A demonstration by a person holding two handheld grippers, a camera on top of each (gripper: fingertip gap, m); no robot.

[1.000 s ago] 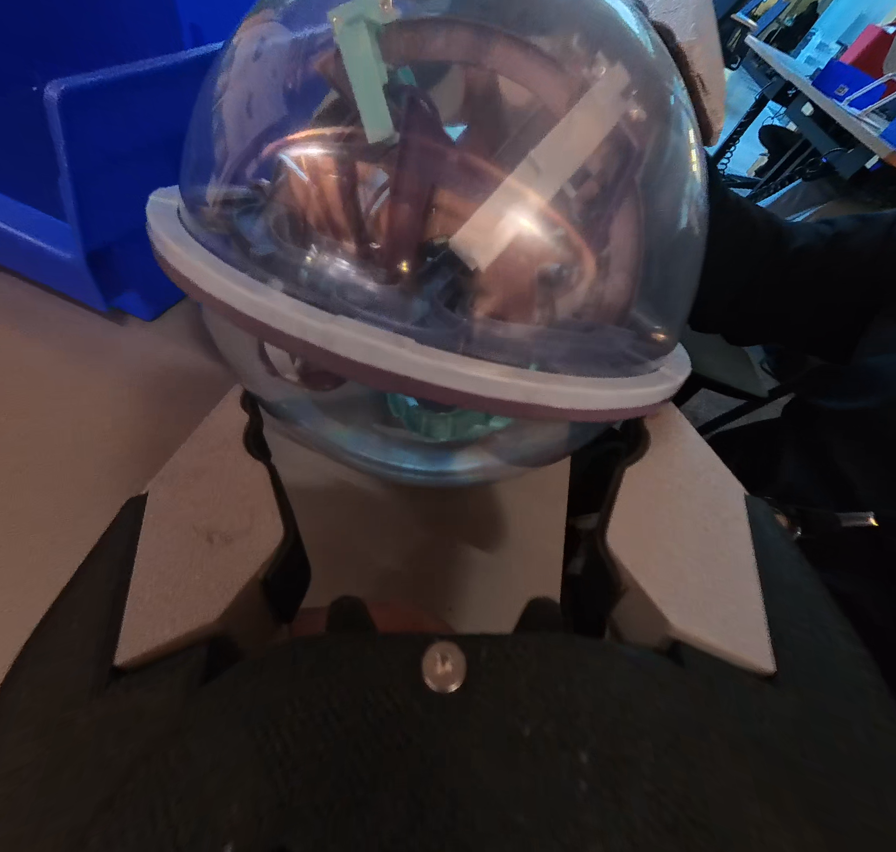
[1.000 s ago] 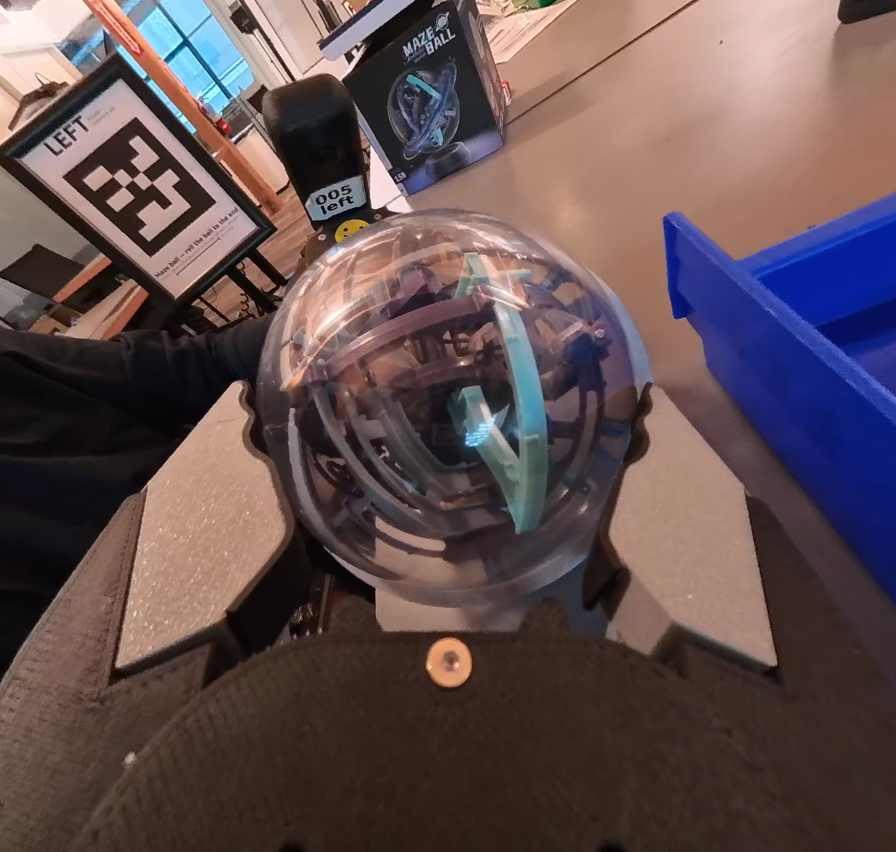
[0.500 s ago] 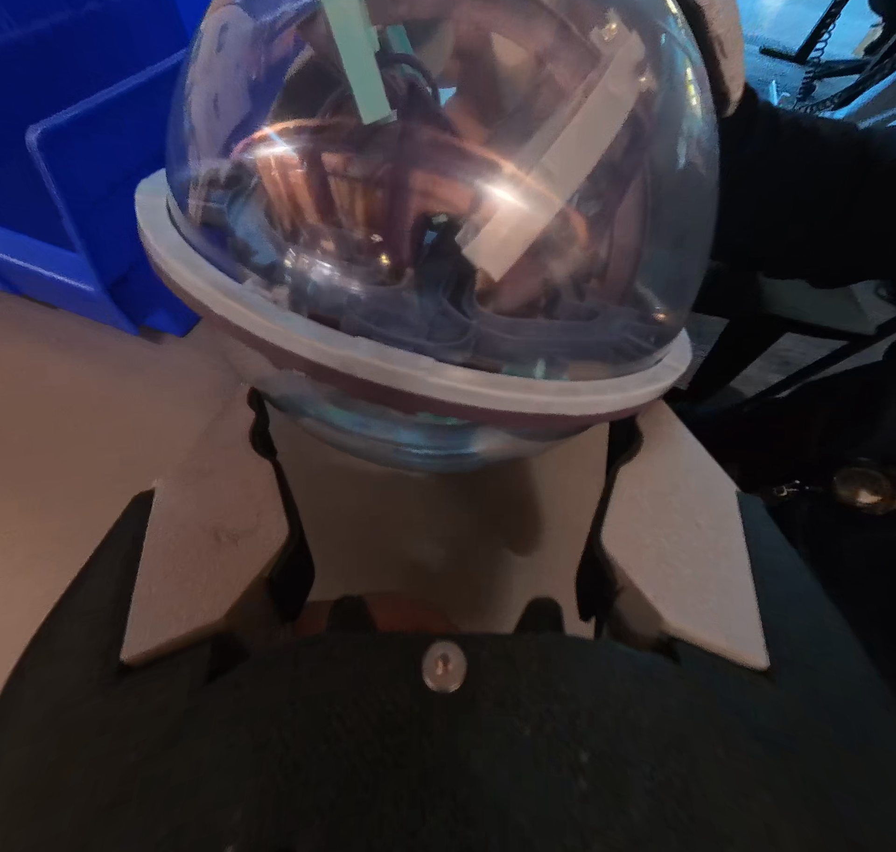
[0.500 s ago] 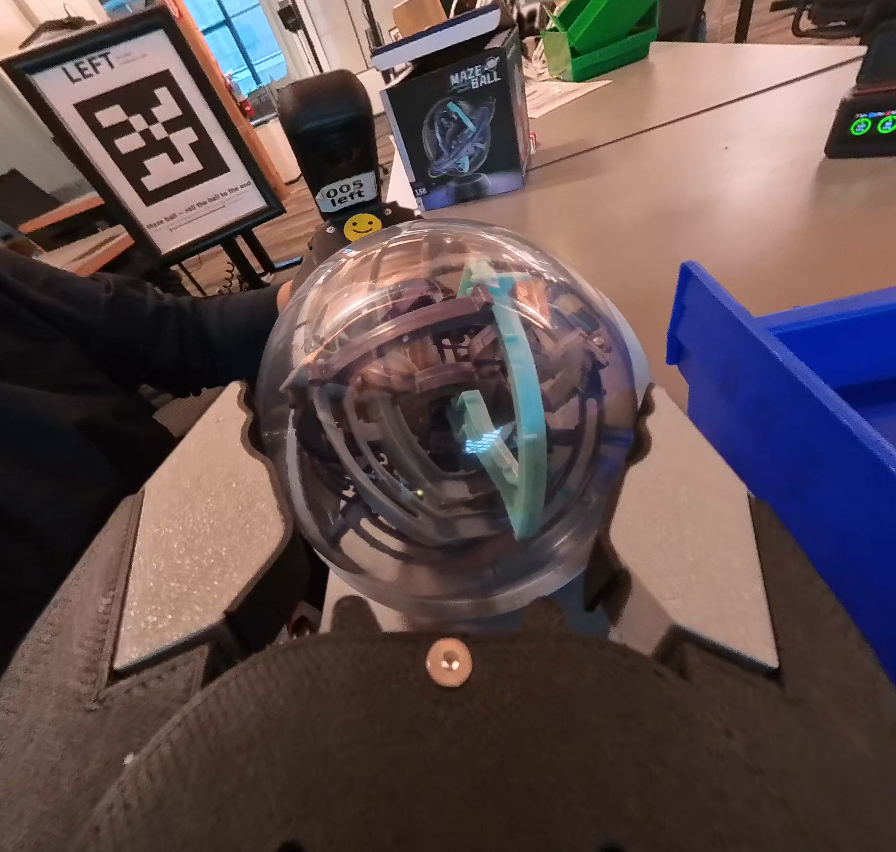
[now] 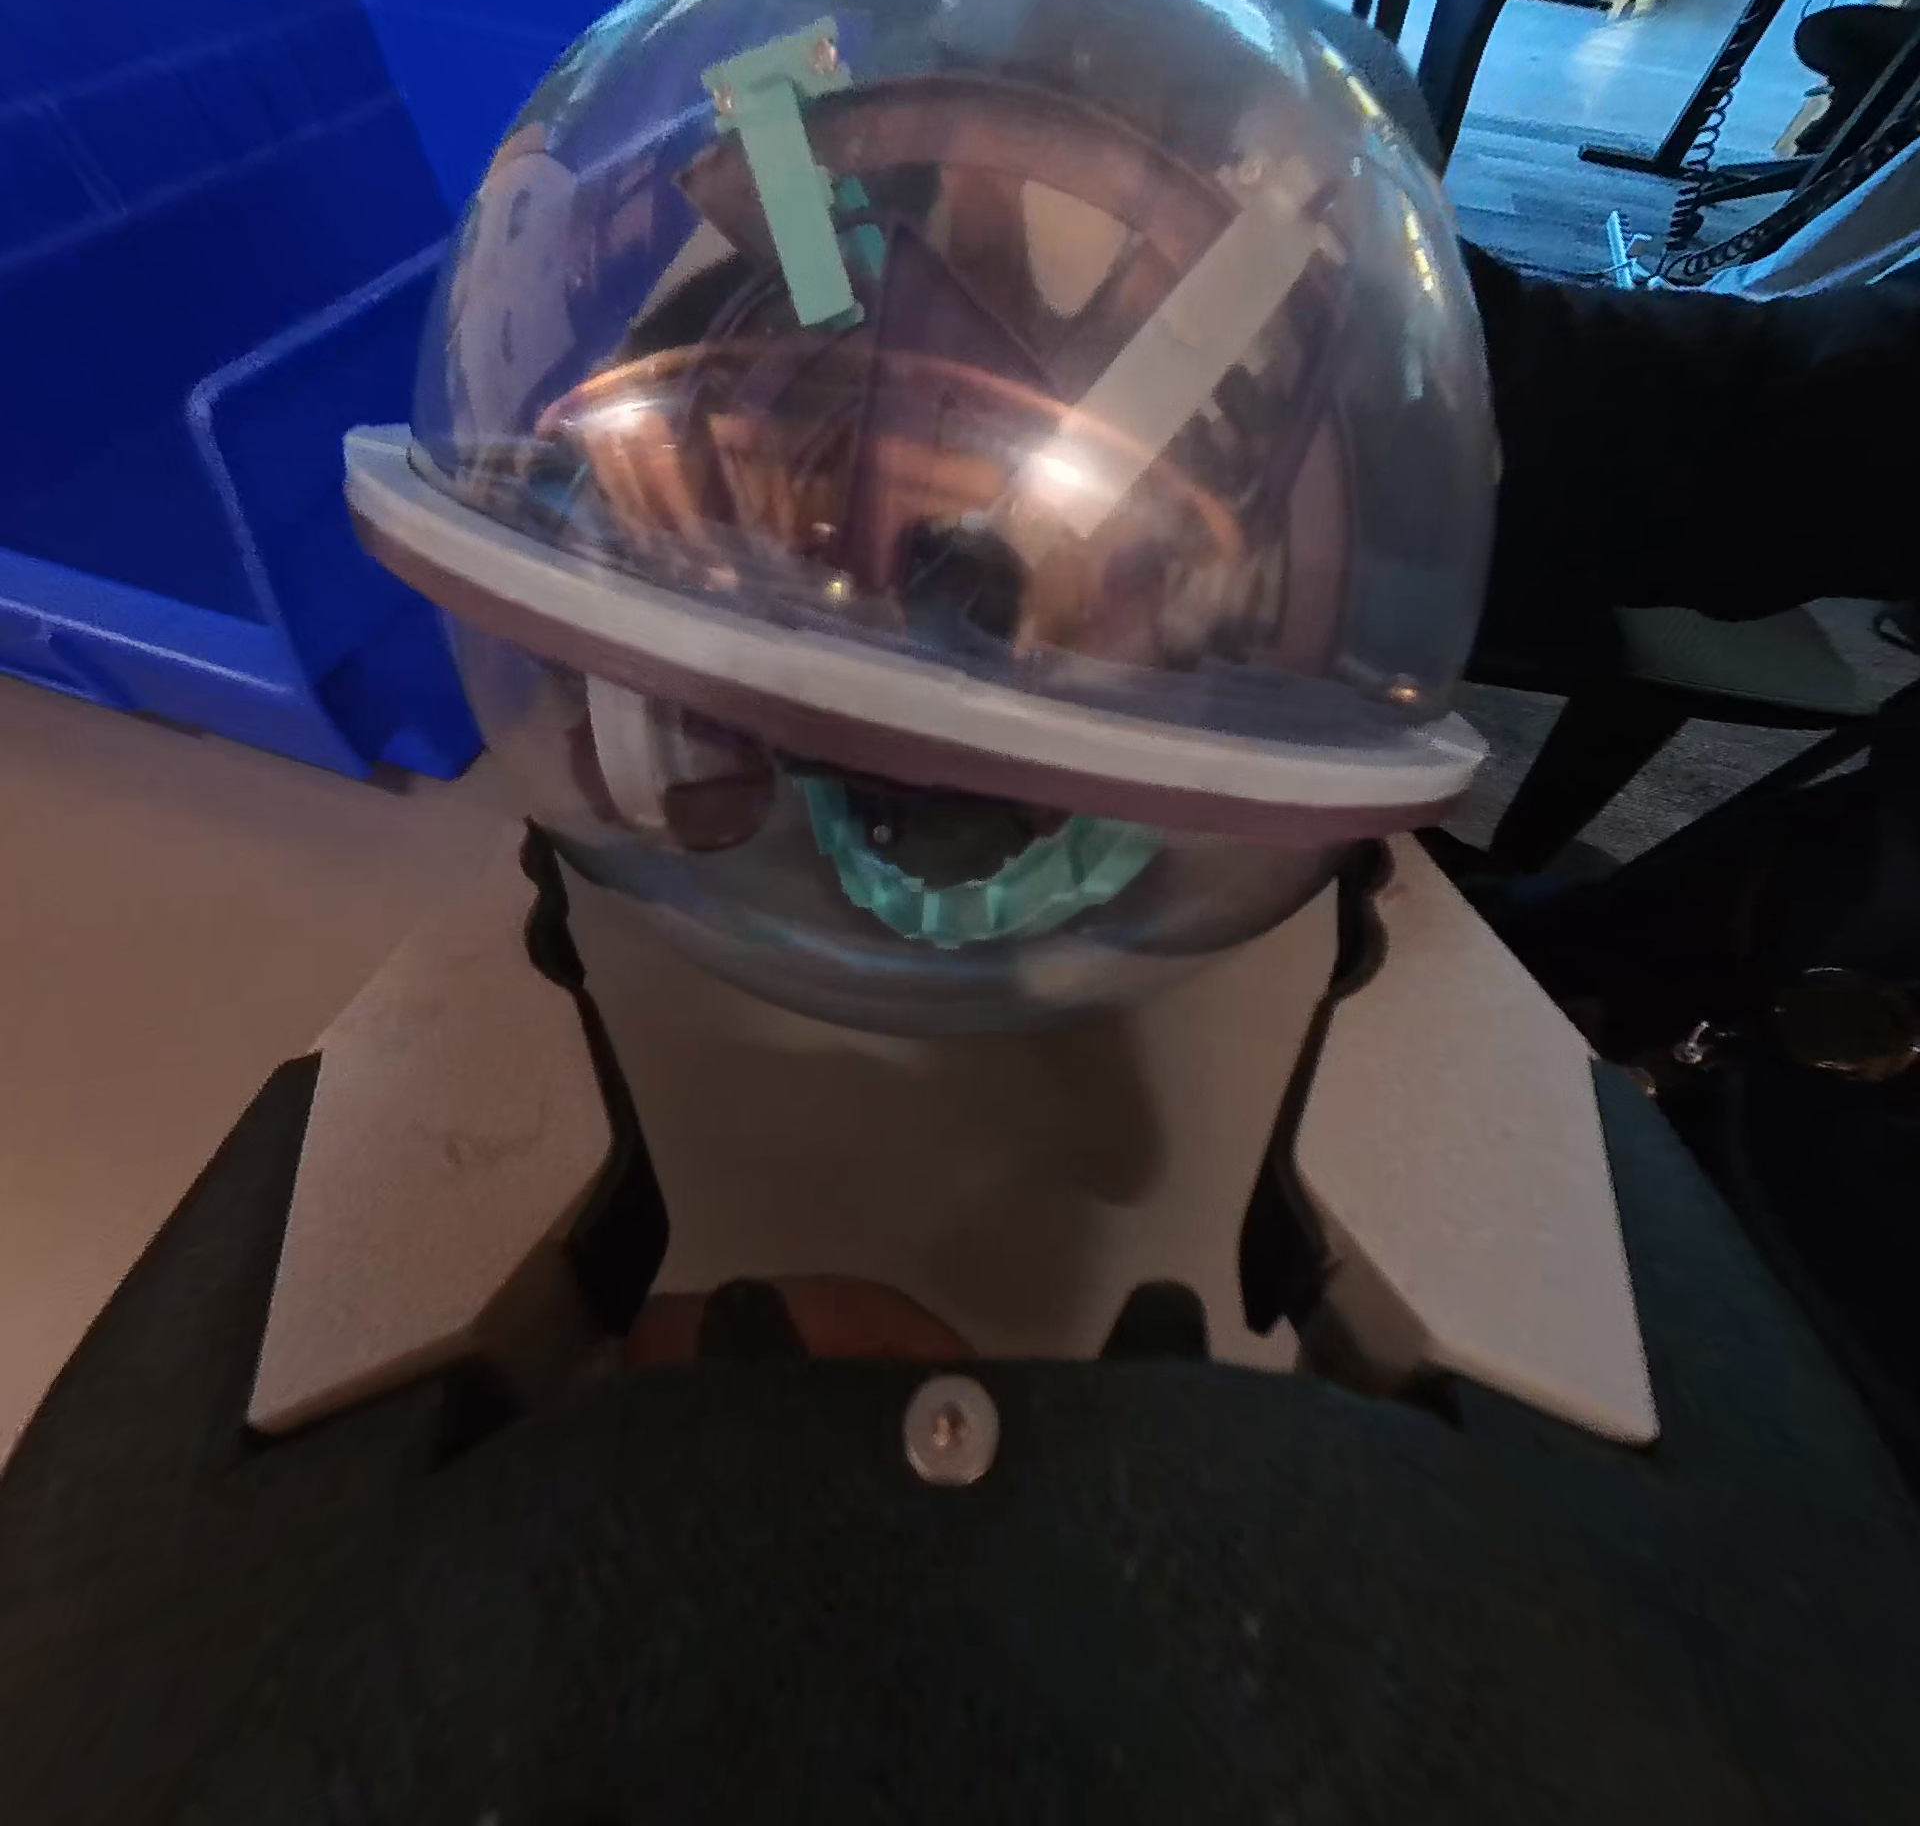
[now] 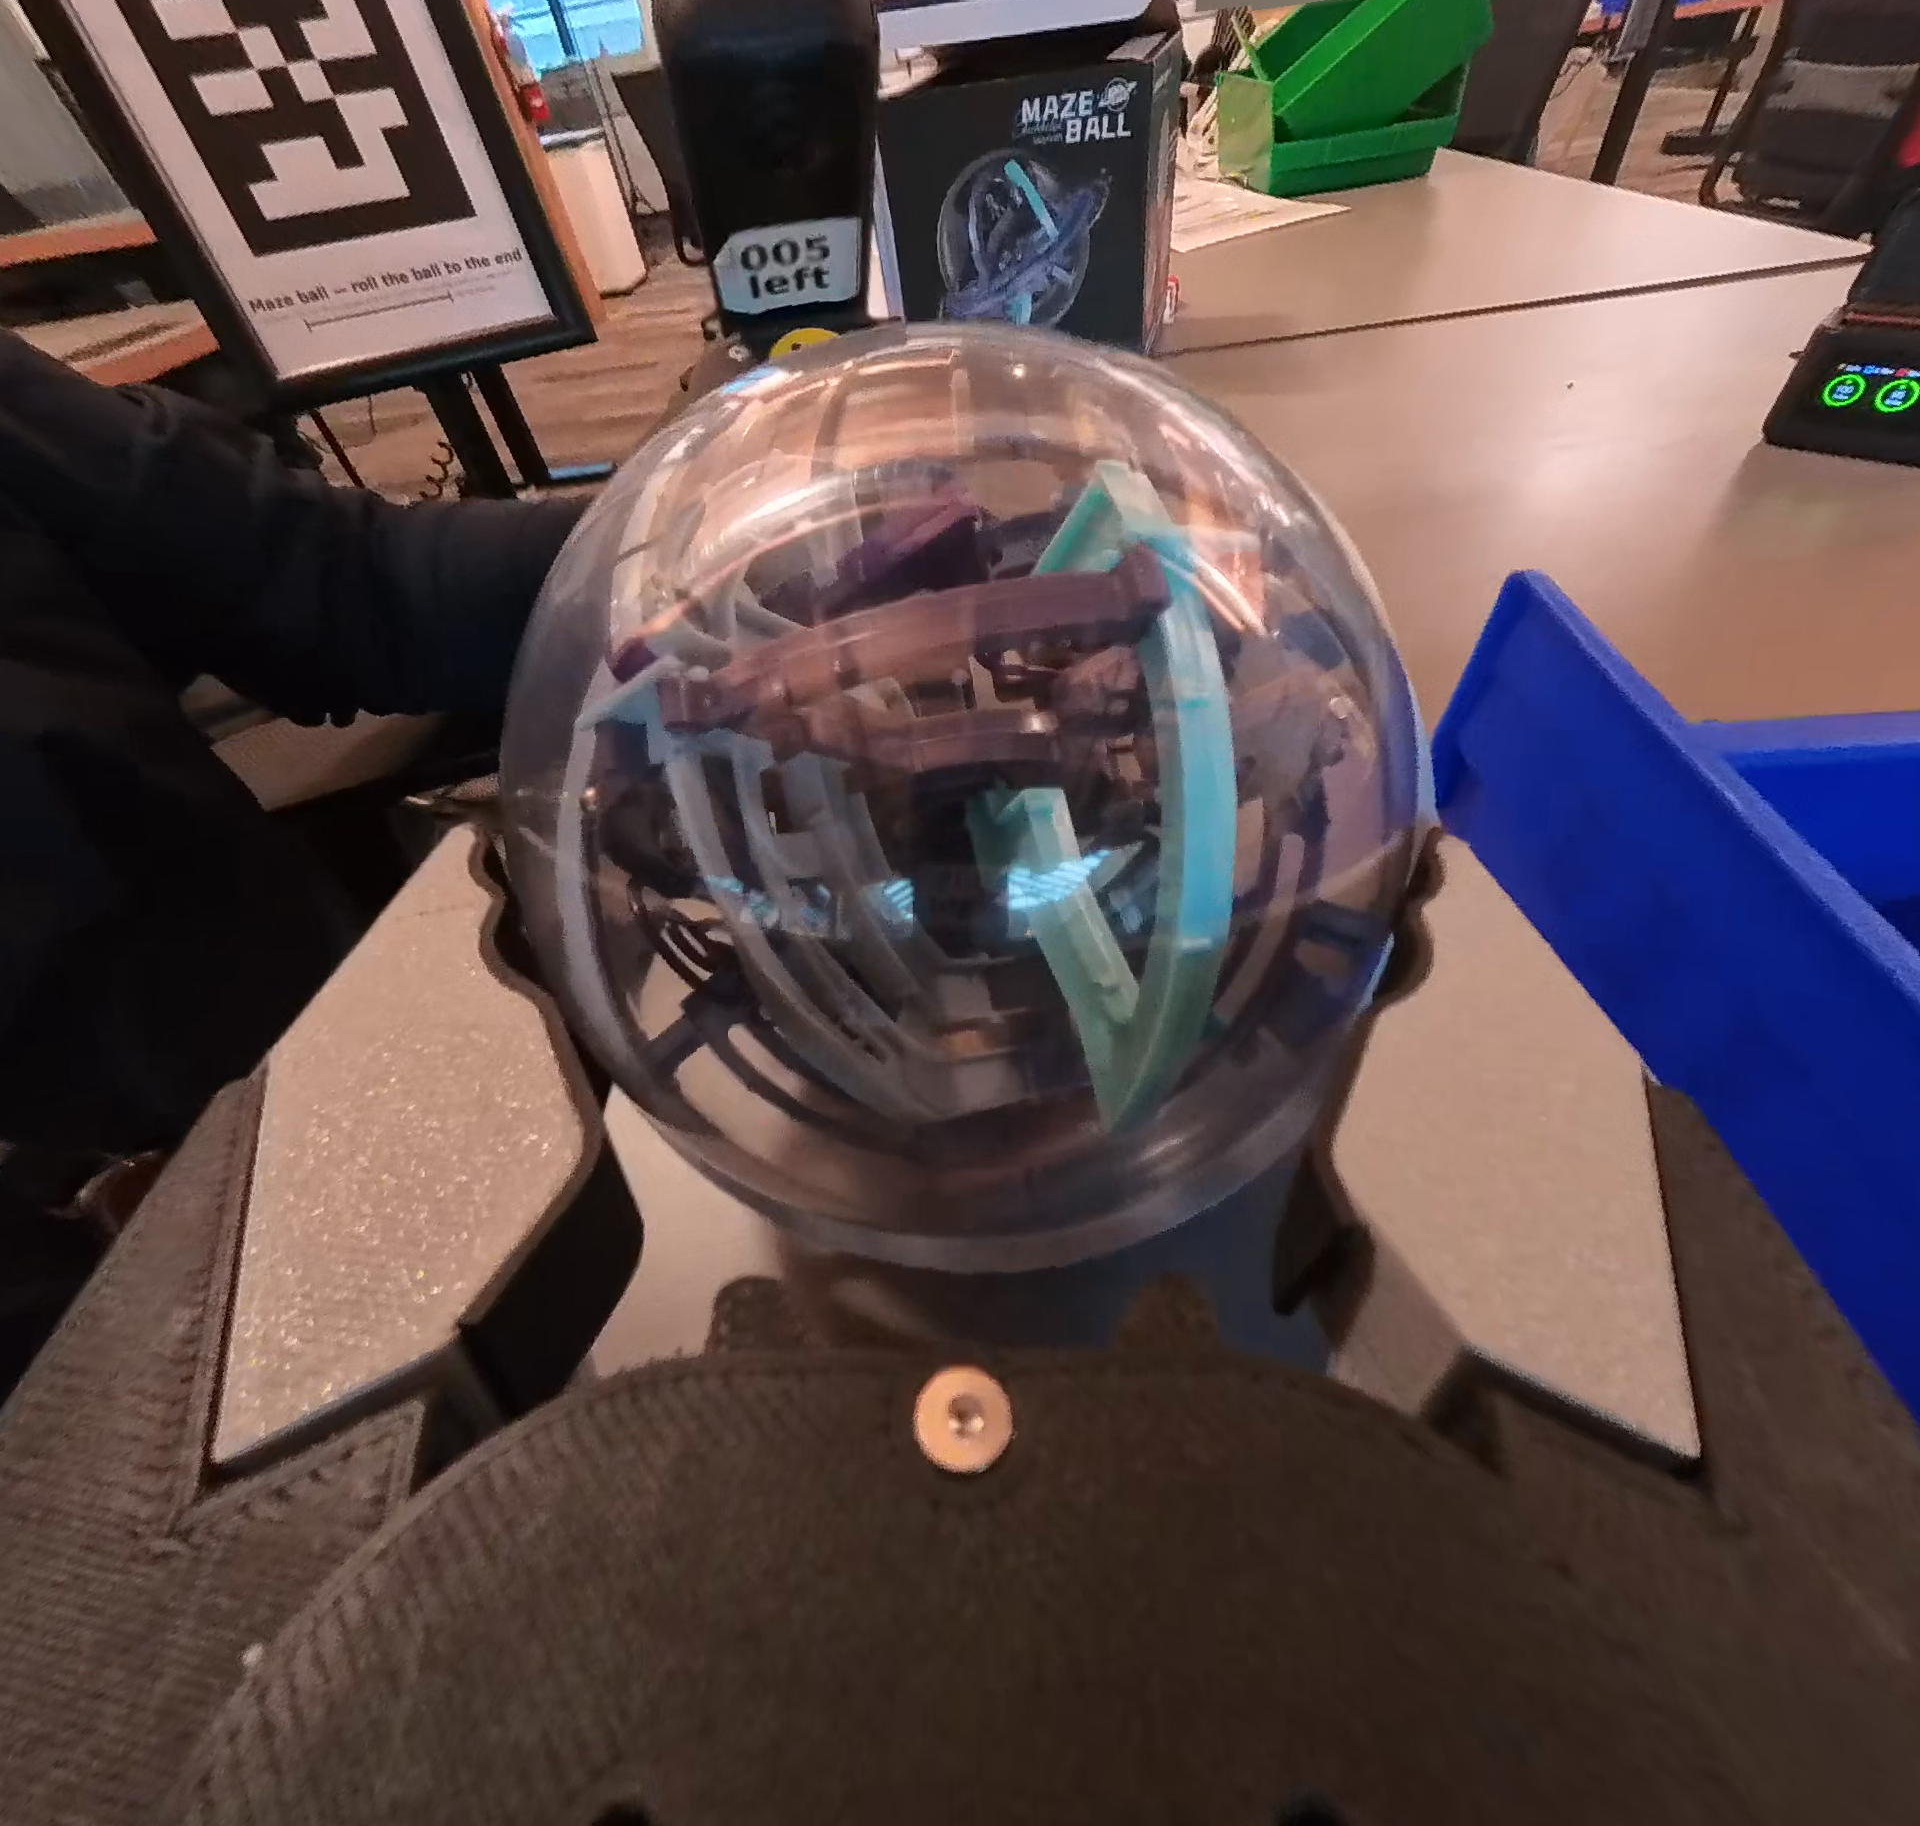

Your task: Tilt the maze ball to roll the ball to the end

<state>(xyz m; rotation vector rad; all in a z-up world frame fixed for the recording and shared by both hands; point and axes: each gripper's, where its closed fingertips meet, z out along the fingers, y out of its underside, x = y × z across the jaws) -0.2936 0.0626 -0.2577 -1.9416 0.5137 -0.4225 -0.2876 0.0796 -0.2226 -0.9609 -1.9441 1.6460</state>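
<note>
The maze ball (image 5: 935,446) is a clear sphere with purple, grey and teal tracks inside and a white and maroon rim (image 5: 935,706) around its middle. My left gripper (image 5: 951,883) is shut on its lower half, with both fingertips (image 5: 540,883) pressed to the shell just under the rim. In the right wrist view the maze ball (image 6: 966,789) fills the centre, and my right gripper (image 6: 956,883) is shut on it from the opposite side, fingertips (image 6: 488,883) against its flanks. The ball is held above the table (image 6: 1558,488). I cannot pick out the small ball inside.
A blue bin (image 5: 208,374) stands close beside the ball; it also shows in the right wrist view (image 6: 1714,893). Farther back are the left gripper's black body (image 6: 769,114), a maze ball box (image 6: 1029,187), a framed marker sign (image 6: 291,114), green bins (image 6: 1351,93) and a black device with green lights (image 6: 1860,394). A dark sleeve (image 6: 260,581) is at the left.
Both grippers have kept their grip and turned the ball together. In the left view more of the lower half and its teal track now shows. The background in both views has shifted.
</note>
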